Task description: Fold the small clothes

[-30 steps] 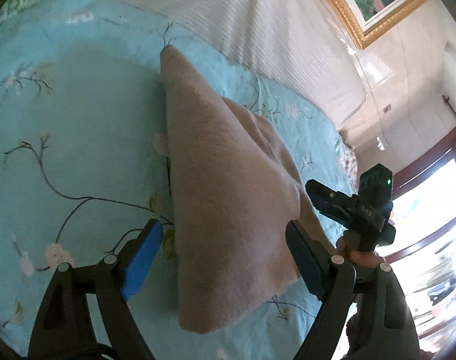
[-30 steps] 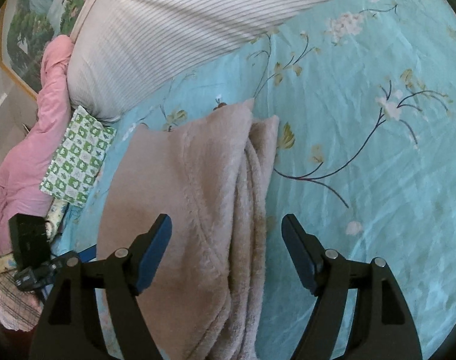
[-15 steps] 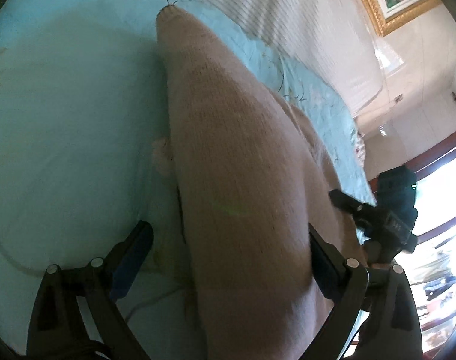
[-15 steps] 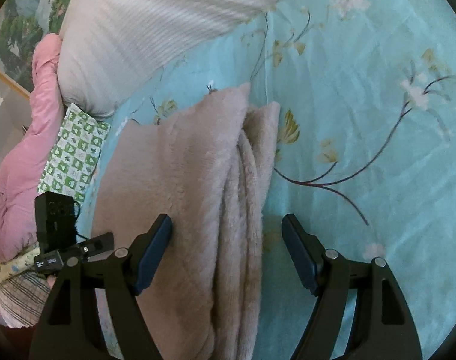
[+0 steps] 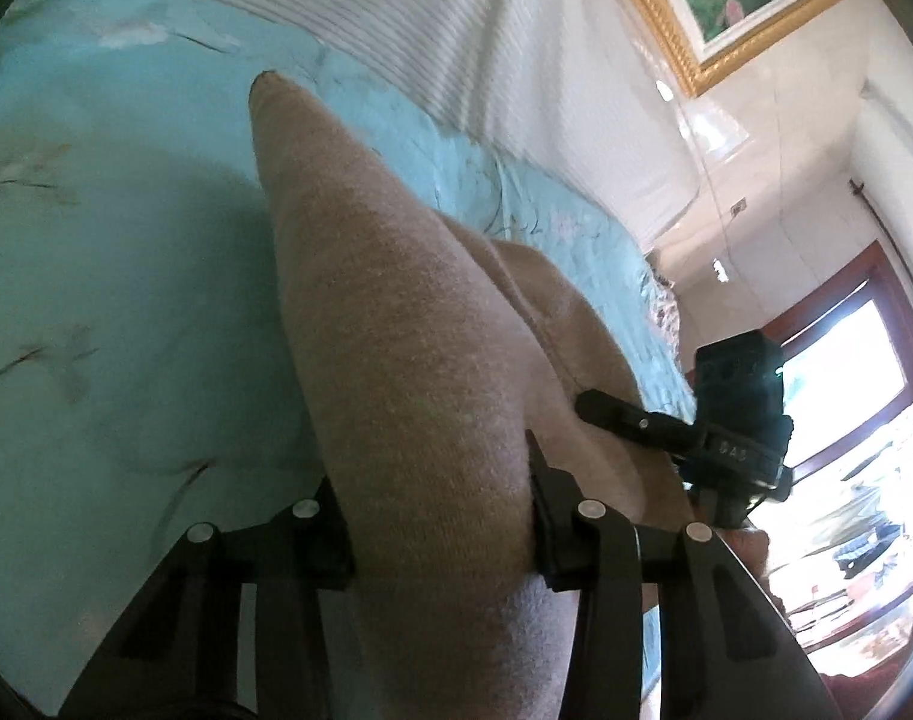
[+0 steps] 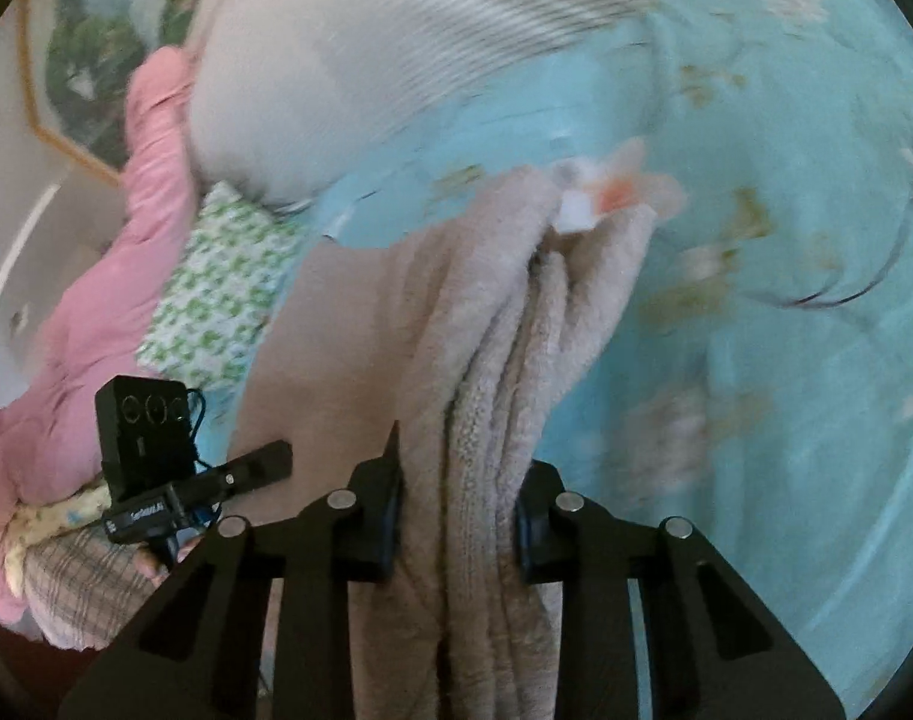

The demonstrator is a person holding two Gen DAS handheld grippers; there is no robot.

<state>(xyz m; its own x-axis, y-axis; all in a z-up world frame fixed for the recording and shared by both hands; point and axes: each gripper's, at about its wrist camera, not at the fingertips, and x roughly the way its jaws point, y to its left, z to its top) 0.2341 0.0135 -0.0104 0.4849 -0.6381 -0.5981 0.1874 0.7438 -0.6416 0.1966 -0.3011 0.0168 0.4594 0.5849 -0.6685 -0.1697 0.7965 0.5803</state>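
Both grippers, left (image 5: 438, 516) and right (image 6: 456, 516), clamp the garment (image 5: 396, 330); next, I judge, carry the fold toward 12 o'clock.

Blurred label (image 6: 576, 213) at garment's (image 6: 492, 360) far end

Your left gripper (image 5: 438, 525) is matte black with silver round screws. Your right gripper (image 6: 456, 525) matches, its fingers (image 6: 531, 531) blue-padded.

We see a beige garment (image 6: 474, 372) on a turquoise floral bedsheet (image 6: 756, 360), beside a pink quilt (image 6: 96, 324) and green-checked cloth (image 6: 216, 300).
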